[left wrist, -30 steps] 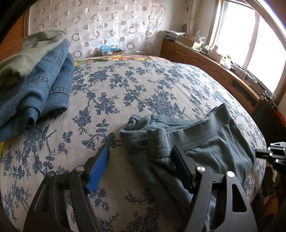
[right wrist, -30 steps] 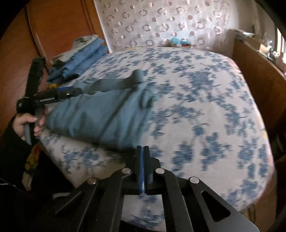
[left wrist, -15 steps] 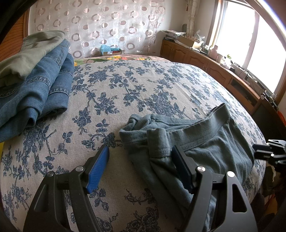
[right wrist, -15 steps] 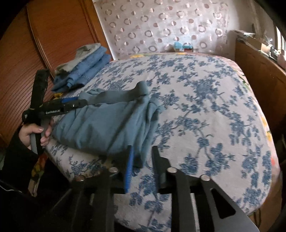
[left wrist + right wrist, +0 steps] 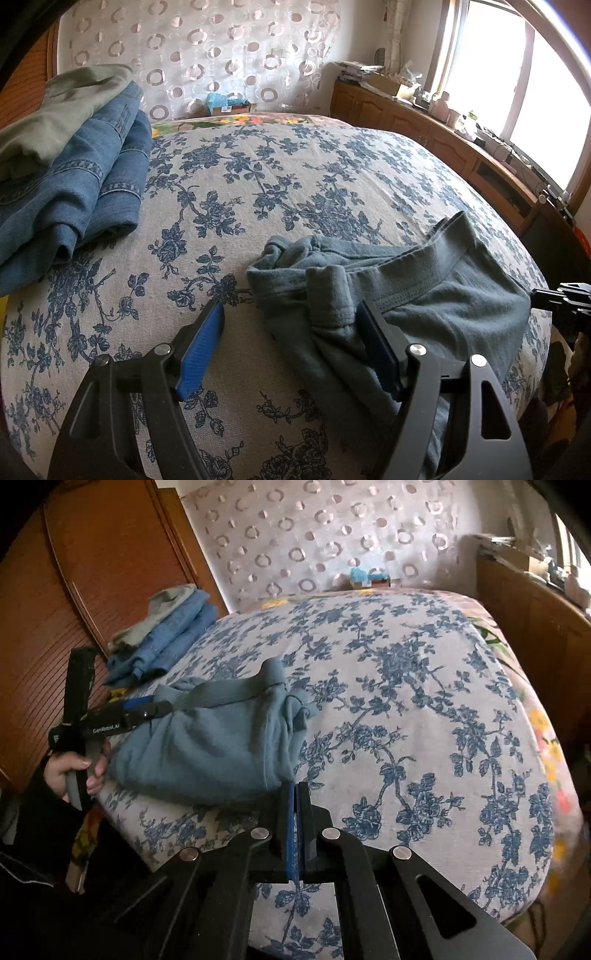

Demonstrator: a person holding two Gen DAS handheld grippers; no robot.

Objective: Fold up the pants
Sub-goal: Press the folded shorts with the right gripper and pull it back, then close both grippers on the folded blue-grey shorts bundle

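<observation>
Grey-blue pants lie bunched near the front edge of the floral bed. My left gripper stands open over their rolled end: one blue pad rests on the cloth, the other on the bare sheet. In the right wrist view the pants are a folded heap, with the left gripper at their far end, held by a hand. My right gripper is shut, and the near corner of the pants runs straight into its tips. It also shows in the left wrist view as the right gripper.
Folded jeans under a green garment sit at the bed's back left, also seen as the jeans stack. Wooden cabinets run under the window. A wooden wardrobe stands close on the left.
The right gripper's jaws opened at the near corner of the pants half a second ago and have shut again there. The left gripper and the pants' far end stayed put.
</observation>
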